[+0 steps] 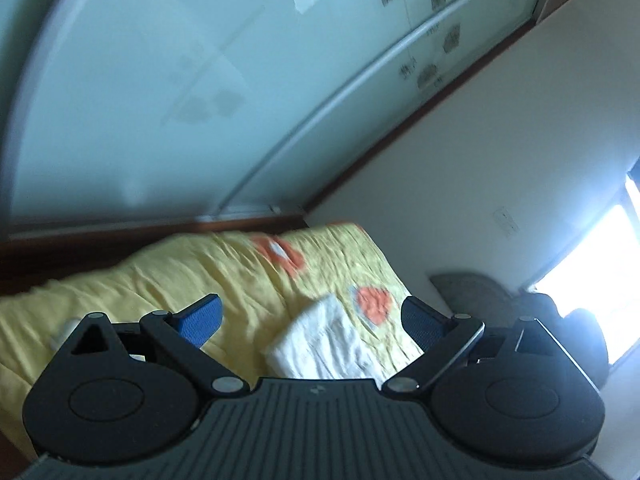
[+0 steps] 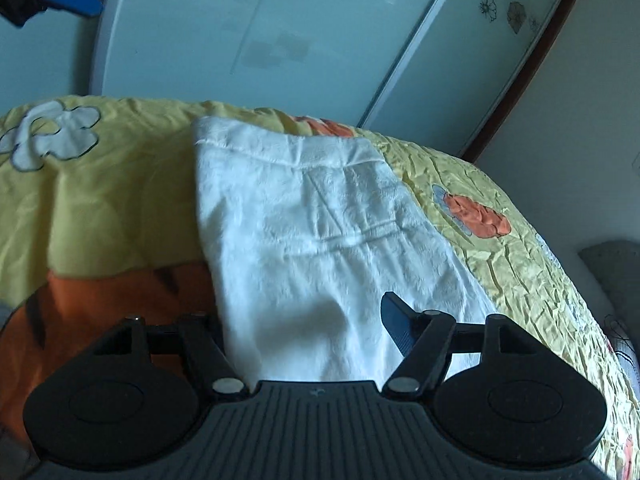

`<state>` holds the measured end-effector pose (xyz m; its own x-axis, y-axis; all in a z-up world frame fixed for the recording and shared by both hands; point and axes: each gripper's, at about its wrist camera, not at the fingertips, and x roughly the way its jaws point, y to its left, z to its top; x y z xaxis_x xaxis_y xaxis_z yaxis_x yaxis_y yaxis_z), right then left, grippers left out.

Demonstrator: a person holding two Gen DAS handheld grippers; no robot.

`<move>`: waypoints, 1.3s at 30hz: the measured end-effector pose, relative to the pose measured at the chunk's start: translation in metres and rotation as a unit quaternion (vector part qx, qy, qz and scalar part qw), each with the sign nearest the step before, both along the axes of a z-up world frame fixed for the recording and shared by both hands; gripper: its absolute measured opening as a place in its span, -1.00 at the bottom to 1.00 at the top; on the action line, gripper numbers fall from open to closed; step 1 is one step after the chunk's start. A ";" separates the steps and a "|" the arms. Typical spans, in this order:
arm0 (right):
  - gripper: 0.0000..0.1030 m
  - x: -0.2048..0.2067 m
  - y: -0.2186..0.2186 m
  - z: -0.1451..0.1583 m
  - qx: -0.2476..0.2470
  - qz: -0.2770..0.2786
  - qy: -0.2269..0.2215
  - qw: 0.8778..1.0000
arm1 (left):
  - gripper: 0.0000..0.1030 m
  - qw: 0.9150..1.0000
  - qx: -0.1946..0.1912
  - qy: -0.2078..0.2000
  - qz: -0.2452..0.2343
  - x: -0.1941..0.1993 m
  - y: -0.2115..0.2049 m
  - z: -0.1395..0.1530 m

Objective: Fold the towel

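White towel [image 2: 320, 240] lies on the bed [image 2: 100, 208], on the yellow quilt with orange and white flower patches. It looks already folded at least once: a narrow, tidy rectangle, a hemmed layer edge across its far end, a square crease pattern on top. Judgement: folding mostly or fully done; at most one more fold or a smoothing pass is left. Can't tell the layer count.

Left claw [image 1: 312, 320]: blue pads wide apart, nothing between them, held up above the bed and clear of the towel [image 1: 324, 340]. Frame has motion blur. Right claw [image 2: 316, 320]: low over the near end of the towel. Its right blue pad sits over the cloth; the left pad is hidden behind the towel edge or linkage. Linkage looks spread, so jaws read as apart, no cloth pinched that I can see, though contact with the fabric can't be ruled out.

View differences: the right wrist gives the towel close up with hem, creases and edges, plus the left claw [image 2: 60, 0] in the upper left corner, raised in front of the glass sliding doors [image 2: 260, 40]. The left wrist shows the towel small and blurred, but adds the bed's far wooden frame, a bright window [image 1: 600, 272] at right and dark shapes beneath it.
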<state>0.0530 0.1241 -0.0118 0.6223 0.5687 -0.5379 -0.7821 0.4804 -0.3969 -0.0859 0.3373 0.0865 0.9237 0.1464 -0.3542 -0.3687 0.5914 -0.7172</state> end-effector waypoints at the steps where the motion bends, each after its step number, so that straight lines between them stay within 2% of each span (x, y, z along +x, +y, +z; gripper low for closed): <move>1: -0.10 -0.002 0.000 0.000 0.001 0.012 0.011 1.000 | 0.88 1.000 -0.013 -0.003 -0.010 0.004 -0.001 -0.004; 2: -0.37 -0.004 -0.002 0.001 0.004 0.014 0.023 1.000 | 0.88 0.999 -0.027 -0.005 -0.021 0.008 -0.002 -0.009; 4: -0.42 -0.005 -0.007 0.004 0.019 0.008 0.023 1.000 | 0.88 0.998 -0.062 0.003 -0.034 0.018 -0.004 -0.023; 5: -0.46 -0.001 -0.010 0.006 0.034 0.003 0.039 0.999 | 0.88 0.996 -0.082 0.007 -0.041 0.023 -0.005 -0.031; 7: -0.50 0.017 -0.022 0.016 0.093 -0.025 0.119 0.988 | 0.88 0.991 -0.122 0.014 -0.049 0.033 -0.008 -0.044; 9: -0.52 0.041 -0.036 0.020 0.155 -0.053 0.209 0.964 | 0.88 0.987 -0.154 0.018 -0.052 0.045 -0.011 -0.054; 11: -0.53 0.049 -0.044 0.016 0.182 -0.061 0.248 0.950 | 0.89 0.985 -0.161 0.018 -0.054 0.058 -0.018 -0.061; 15: -0.53 0.048 -0.048 0.010 0.199 -0.069 0.262 0.942 | 0.84 0.985 -0.162 0.053 -0.039 0.089 -0.023 -0.078; 17: -0.53 0.051 -0.051 0.009 0.211 -0.074 0.277 0.934 | 0.53 0.987 -0.138 0.085 -0.018 0.097 -0.026 -0.083; 18: -0.53 0.053 -0.053 0.010 0.217 -0.076 0.286 0.930 | 0.24 0.986 -0.121 0.111 -0.008 0.102 -0.027 -0.084; 19: -0.53 0.056 -0.054 0.010 0.221 -0.076 0.294 0.927 | 0.05 0.986 -0.115 0.123 -0.002 0.105 -0.027 -0.087; 20: -0.49 0.057 -0.055 0.010 0.223 -0.075 0.301 0.924 | -0.03 0.986 -0.111 0.124 0.003 0.108 -0.027 -0.087; 22: -0.39 0.058 -0.059 0.012 0.227 -0.074 0.314 0.919 | -0.47 0.988 -0.085 0.132 0.002 0.112 -0.029 -0.085; 23: -0.26 0.059 -0.063 0.014 0.230 -0.076 0.322 0.915 | -0.53 0.989 -0.069 0.132 -0.003 0.113 -0.032 -0.082; 24: -0.02 0.060 -0.068 0.015 0.235 -0.077 0.337 0.908 | -0.59 0.990 -0.047 0.133 -0.006 0.115 -0.036 -0.077; 26: 0.14 0.064 -0.093 0.019 0.282 -0.065 0.383 0.877 | -0.65 0.991 0.001 0.133 -0.013 0.116 -0.045 -0.066; 29: 0.14 0.074 -0.146 0.022 0.378 -0.062 0.440 0.812 | -0.69 0.990 0.066 0.120 -0.028 0.113 -0.063 -0.045; 32: 0.15 0.094 -0.208 0.018 0.456 -0.095 0.473 0.748 | -0.70 0.982 0.152 0.095 -0.057 0.113 -0.101 -0.021; 33: 0.16 0.100 -0.228 0.015 0.473 -0.106 0.480 0.732 | -0.70 0.978 0.178 0.085 -0.070 0.111 -0.118 -0.014; 34: 0.17 0.106 -0.246 0.011 0.484 -0.121 0.483 0.720 | -0.70 0.973 0.202 0.073 -0.086 0.111 -0.135 -0.009; 36: 0.39 0.116 -0.279 0.003 0.494 -0.152 0.491 0.701 | -0.70 0.961 0.243 0.049 -0.125 0.110 -0.174 -0.004; 39: 0.39 0.122 -0.309 -0.008 0.503 -0.167 0.505 0.681 | -0.70 0.943 0.266 0.015 -0.199 0.108 -0.230 -0.009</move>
